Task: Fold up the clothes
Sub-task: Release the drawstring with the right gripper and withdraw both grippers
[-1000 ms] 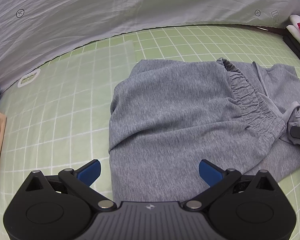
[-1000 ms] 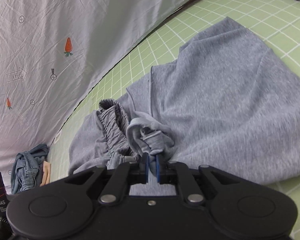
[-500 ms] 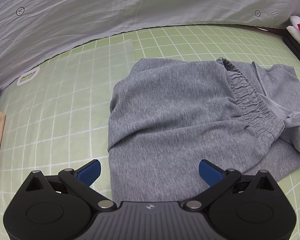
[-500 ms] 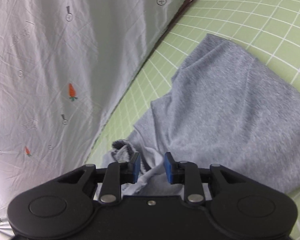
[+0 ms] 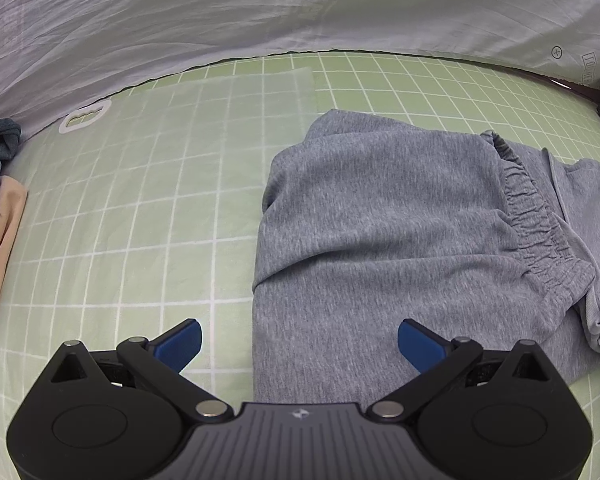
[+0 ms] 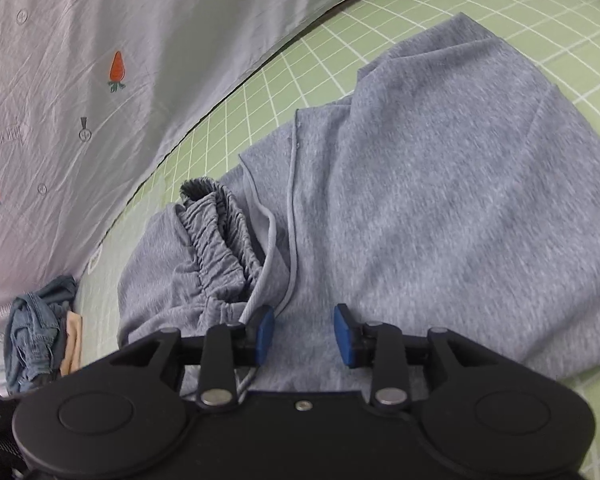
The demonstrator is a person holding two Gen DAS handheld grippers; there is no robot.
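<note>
Green gridded mat under grey sweatpants; left claw wide, right claw opening, empty.

Soft heathered grey knit sweatpants, matt green gridded mat, crinkled thin white sheet

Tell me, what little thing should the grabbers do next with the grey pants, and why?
Probably pull the right gripper back: its jaws are opening, gripping nothing. The soft grey knit trousers already lie folded on the green checked mat, and the left gripper is open.
</note>
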